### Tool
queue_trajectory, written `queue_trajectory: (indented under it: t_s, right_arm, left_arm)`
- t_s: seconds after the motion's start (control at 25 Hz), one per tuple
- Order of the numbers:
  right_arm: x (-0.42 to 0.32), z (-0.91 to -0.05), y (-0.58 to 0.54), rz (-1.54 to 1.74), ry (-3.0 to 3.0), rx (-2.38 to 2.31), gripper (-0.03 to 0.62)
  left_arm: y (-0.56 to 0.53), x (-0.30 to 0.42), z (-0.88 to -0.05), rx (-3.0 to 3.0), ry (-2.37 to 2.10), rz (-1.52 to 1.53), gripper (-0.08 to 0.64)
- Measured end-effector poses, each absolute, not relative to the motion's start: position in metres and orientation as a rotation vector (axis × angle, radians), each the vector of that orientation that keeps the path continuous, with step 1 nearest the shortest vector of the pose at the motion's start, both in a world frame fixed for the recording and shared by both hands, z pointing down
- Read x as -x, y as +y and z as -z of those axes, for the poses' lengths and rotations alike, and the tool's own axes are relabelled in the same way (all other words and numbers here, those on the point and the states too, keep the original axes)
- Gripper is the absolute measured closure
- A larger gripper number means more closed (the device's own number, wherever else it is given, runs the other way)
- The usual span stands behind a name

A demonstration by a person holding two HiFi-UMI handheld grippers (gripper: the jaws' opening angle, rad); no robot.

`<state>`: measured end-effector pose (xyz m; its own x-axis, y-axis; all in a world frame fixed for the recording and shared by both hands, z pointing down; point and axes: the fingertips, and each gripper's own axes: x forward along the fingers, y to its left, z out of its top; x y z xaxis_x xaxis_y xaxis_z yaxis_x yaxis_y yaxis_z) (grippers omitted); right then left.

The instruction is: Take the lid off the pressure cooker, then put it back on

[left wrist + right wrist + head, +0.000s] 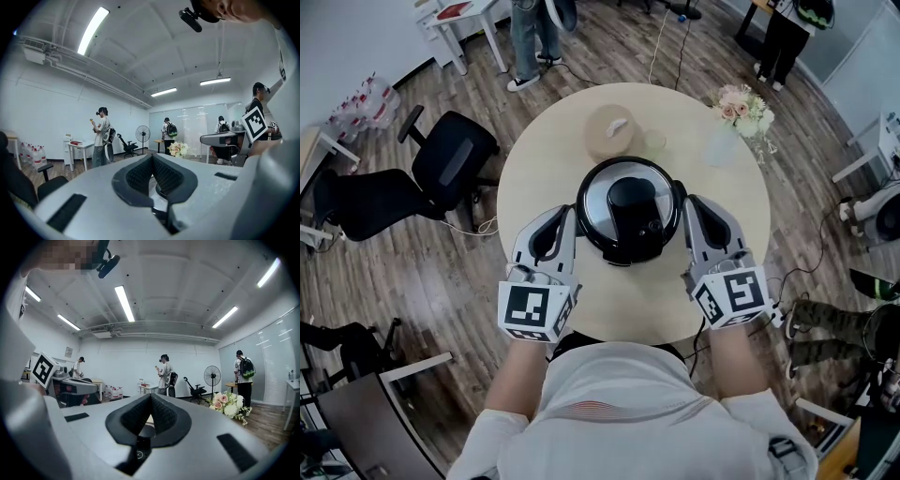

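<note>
The pressure cooker (630, 208) stands in the middle of the round table (637, 305). Its steel lid with a black top handle (633, 202) is on the pot. My left gripper (573, 212) lies level at the cooker's left side, tips close against its rim, jaws shut with nothing between them. My right gripper (687, 201) mirrors it at the cooker's right side, also shut and empty. In the left gripper view the pads (140, 176) meet at the tip (152, 157), with a sliver of the cooker (159, 190) below. The right gripper view shows its pads meeting at the tip (150, 395).
Behind the cooker sit a beige round object (610, 130) and a small clear cup (654, 141). A bouquet of flowers (744, 111) lies at the table's far right. A black office chair (450, 159) stands left of the table. Other people stand in the room beyond.
</note>
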<state>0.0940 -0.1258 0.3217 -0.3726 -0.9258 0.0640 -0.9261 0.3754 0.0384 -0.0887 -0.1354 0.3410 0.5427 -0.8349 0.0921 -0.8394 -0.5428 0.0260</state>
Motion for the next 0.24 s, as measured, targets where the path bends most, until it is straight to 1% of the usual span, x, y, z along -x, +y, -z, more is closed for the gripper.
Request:
queue_trajectory:
  t_s: [0.24]
  right_arm:
    - [-0.0901,-0.3221,-0.1267,-0.012,-2.543,-1.705,0.591]
  left_arm:
    - [-0.1366,0.0918,-0.3387,-2.695,-1.466,-0.099,0.555]
